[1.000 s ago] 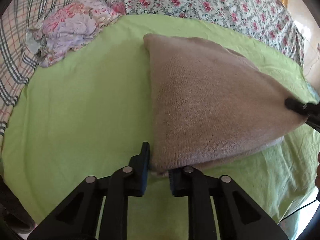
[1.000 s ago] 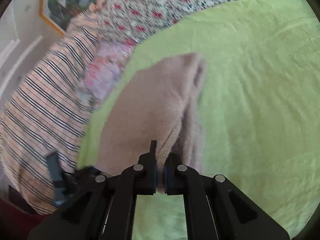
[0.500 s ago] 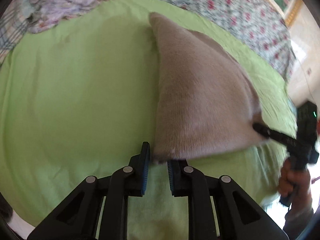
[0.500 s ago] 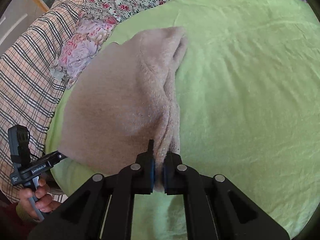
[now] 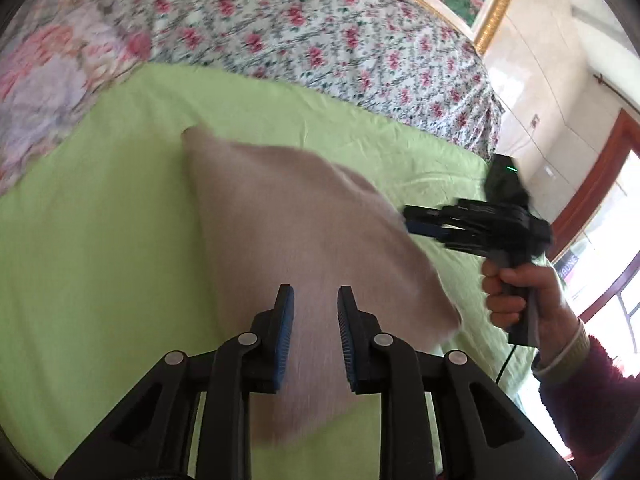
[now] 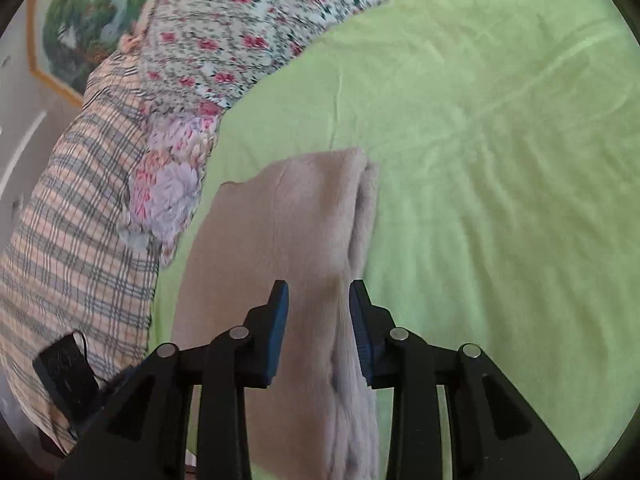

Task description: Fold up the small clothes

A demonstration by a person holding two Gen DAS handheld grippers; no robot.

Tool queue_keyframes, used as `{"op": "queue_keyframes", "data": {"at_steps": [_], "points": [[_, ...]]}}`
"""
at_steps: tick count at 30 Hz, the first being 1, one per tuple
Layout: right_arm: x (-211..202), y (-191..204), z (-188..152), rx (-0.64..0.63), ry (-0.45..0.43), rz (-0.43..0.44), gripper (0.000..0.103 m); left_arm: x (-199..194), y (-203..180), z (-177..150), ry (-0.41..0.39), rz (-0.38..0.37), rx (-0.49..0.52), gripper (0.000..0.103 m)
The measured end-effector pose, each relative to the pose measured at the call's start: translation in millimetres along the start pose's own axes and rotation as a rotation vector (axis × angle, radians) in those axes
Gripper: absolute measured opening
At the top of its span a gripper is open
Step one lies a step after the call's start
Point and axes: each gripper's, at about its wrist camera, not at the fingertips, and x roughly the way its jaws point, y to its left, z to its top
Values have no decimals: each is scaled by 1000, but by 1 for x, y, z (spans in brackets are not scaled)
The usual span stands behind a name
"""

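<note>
A beige knitted garment is seen lying folded on a light green sheet spread over the bed. In the left wrist view its far corner is raised to a point, and its right edge is seen sloping down to a loose corner near the right gripper. In the right wrist view a doubled, rolled edge is shown running along the garment's right side, with layered fabric visible at the fold.

The left gripper is held above the near part of the garment with its jaws opening; a clear gap is seen between the blue pads, and no fabric is pinched by them. The right gripper is likewise found with its jaws opening, parted over the garment's folded edge, the cloth lying below and between the fingers without being pressed. It is carried by a hand in a dark red sleeve, just off the garment's right edge.

Wide bare sheet is left to the right of the garment in the right wrist view and to its left in the left wrist view. The sheet is bordered at the far side by a floral quilt, and a crumpled pink and lilac cloth and a plaid blanket are piled at its edge.
</note>
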Motion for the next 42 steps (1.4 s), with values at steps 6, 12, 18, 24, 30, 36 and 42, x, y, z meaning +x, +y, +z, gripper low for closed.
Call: {"op": "queue_keyframes", "data": {"at_steps": [6,12,18,24,30,36,42], "points": [[13,16,24,-43,-57,0,8,43,15,14,86,48,27,18],[42,0,13,-93,-21,-124,8,61,19,0,98,91,18,12],[6,14,9,-94,-75,-172,27,44,14,3,78,77,-6,14],[-28,57,-39,-226,-71,-53,27,18,7,-4,46,64,6,21],[2,42,-75,-261,30,-162,19,24,11,-24,96,89,17,20],[-9,42,-82,-253,-2,-160,17,28,11,-30,107,107,18,20],[-32,51,-120,-319,11,-170,17,5,14,-54,105,59,-34,24]]}}
